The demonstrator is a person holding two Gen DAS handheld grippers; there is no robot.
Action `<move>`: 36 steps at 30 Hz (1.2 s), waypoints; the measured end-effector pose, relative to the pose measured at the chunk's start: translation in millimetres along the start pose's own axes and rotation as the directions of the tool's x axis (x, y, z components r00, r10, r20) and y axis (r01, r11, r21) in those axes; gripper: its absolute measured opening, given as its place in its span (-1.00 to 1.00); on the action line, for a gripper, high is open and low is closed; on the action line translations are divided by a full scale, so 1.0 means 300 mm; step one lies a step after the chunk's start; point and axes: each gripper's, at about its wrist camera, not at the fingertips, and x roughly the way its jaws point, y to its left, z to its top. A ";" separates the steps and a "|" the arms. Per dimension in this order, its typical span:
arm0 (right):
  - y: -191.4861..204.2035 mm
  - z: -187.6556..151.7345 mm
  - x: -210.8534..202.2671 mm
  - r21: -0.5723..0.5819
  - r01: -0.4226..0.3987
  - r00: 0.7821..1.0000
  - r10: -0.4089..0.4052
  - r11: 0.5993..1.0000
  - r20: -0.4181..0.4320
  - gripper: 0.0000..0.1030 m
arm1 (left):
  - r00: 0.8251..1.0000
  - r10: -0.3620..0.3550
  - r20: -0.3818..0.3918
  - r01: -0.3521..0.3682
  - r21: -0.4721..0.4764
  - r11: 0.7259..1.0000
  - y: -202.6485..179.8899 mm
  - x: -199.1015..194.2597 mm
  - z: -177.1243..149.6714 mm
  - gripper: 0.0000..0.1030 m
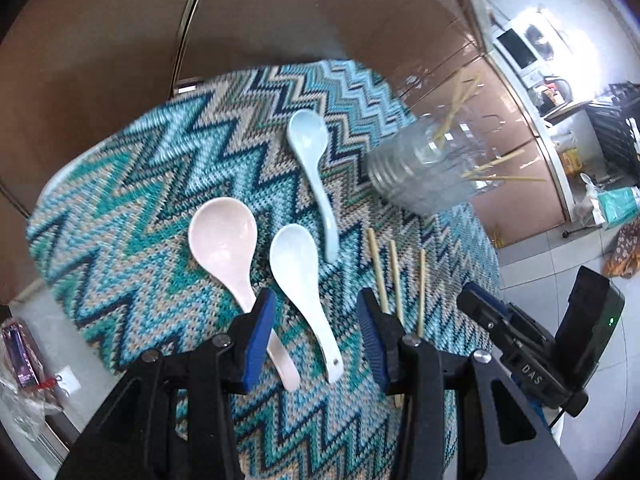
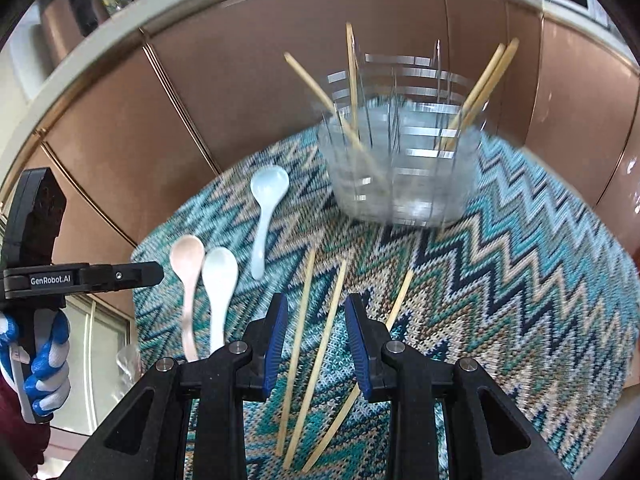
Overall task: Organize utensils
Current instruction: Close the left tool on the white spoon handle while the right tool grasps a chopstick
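Observation:
Three ceramic spoons lie on the zigzag cloth: a pink spoon (image 1: 226, 240) (image 2: 186, 268), a white spoon (image 1: 298, 276) (image 2: 219, 284) beside it and a pale blue spoon (image 1: 310, 152) (image 2: 267, 200) farther back. Three wooden chopsticks (image 1: 394, 276) (image 2: 316, 344) lie loose on the cloth. A slatted metal utensil holder (image 1: 420, 172) (image 2: 404, 160) holds several more chopsticks. My left gripper (image 1: 316, 336) is open and empty above the white spoon's handle. My right gripper (image 2: 316, 340) is open and empty above the loose chopsticks.
The table with the zigzag cloth (image 1: 132, 184) (image 2: 520, 264) stands against copper-brown cabinet fronts (image 1: 120, 40) (image 2: 240, 80). The other gripper shows in each view, on the right in the left wrist view (image 1: 520, 344) and on the left in the right wrist view (image 2: 80, 276). Tiled floor and kitchen clutter lie right.

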 end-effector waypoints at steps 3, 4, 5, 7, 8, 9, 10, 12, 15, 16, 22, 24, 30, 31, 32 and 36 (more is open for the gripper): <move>-0.018 0.006 0.039 0.008 -0.020 0.999 0.020 1.000 -0.045 -0.46 | 1.000 0.010 -0.017 -0.010 -0.032 0.999 0.022 0.051 0.020 -0.26; -0.024 0.008 0.055 0.009 -0.025 0.998 0.025 1.000 -0.058 -0.46 | 1.000 0.008 -0.022 -0.009 -0.043 0.999 0.029 0.063 0.026 -0.26; -0.030 0.012 0.068 0.009 -0.025 0.997 0.026 1.000 -0.067 -0.46 | 1.000 0.004 -0.027 -0.005 -0.051 0.999 0.037 0.067 0.029 -0.26; -0.038 0.018 0.097 0.007 -0.026 0.996 0.027 1.000 -0.087 -0.46 | 0.999 -0.011 -0.040 0.008 -0.072 0.997 0.049 0.085 0.035 -0.26; -0.041 0.024 0.108 0.010 -0.028 0.995 0.029 1.000 -0.100 -0.46 | 0.999 -0.018 -0.045 0.014 -0.082 0.997 0.053 0.097 0.038 -0.26; -0.044 0.031 0.122 0.012 -0.026 0.994 0.027 1.000 -0.110 -0.46 | 0.999 -0.021 -0.048 0.016 -0.087 0.996 0.054 0.102 0.042 -0.26; -0.048 0.037 0.137 0.013 -0.025 0.992 0.027 1.000 -0.122 -0.46 | 0.998 -0.022 -0.050 0.017 -0.092 0.996 0.055 0.109 0.047 -0.26; -0.049 0.051 0.168 0.016 -0.028 0.989 0.030 0.999 -0.147 -0.46 | 0.998 -0.029 -0.059 0.023 -0.100 0.995 0.055 0.127 0.054 -0.27; -0.048 0.069 0.205 0.009 -0.031 0.982 0.032 0.999 -0.186 -0.46 | 0.997 -0.034 -0.066 0.027 -0.106 0.994 0.056 0.141 0.061 -0.30; -0.047 0.076 0.223 0.007 -0.028 0.980 0.029 1.000 -0.199 -0.46 | 0.997 -0.036 -0.068 0.028 -0.107 0.994 0.056 0.145 0.064 -0.30; -0.048 0.104 0.312 -0.010 -0.013 0.966 0.010 1.000 -0.259 -0.57 | 0.996 -0.030 -0.081 0.021 -0.107 0.994 0.058 0.175 0.082 -0.33; -0.048 0.110 0.339 -0.018 -0.009 0.959 0.004 1.000 -0.282 -0.61 | 0.996 -0.025 -0.083 0.017 -0.105 0.994 0.057 0.184 0.088 -0.38; -0.047 0.113 0.369 -0.025 -0.008 0.953 0.000 1.000 -0.302 -0.75 | 0.995 -0.010 -0.097 0.001 -0.097 0.995 0.064 0.211 0.097 -0.56; -0.048 0.113 0.372 -0.026 -0.007 0.952 -0.001 1.000 -0.306 -0.76 | 0.995 -0.005 -0.100 -0.005 -0.097 0.995 0.065 0.216 0.097 -0.59; -0.047 0.112 0.371 -0.027 -0.007 0.952 -0.002 1.000 -0.307 -0.78 | 0.995 0.000 -0.101 -0.010 -0.096 0.995 0.066 0.219 0.098 -0.65; -0.051 0.114 0.376 -0.007 -0.011 0.953 0.008 1.000 -0.304 -0.81 | 0.995 0.044 -0.093 -0.052 -0.088 0.995 0.062 0.230 0.099 -0.83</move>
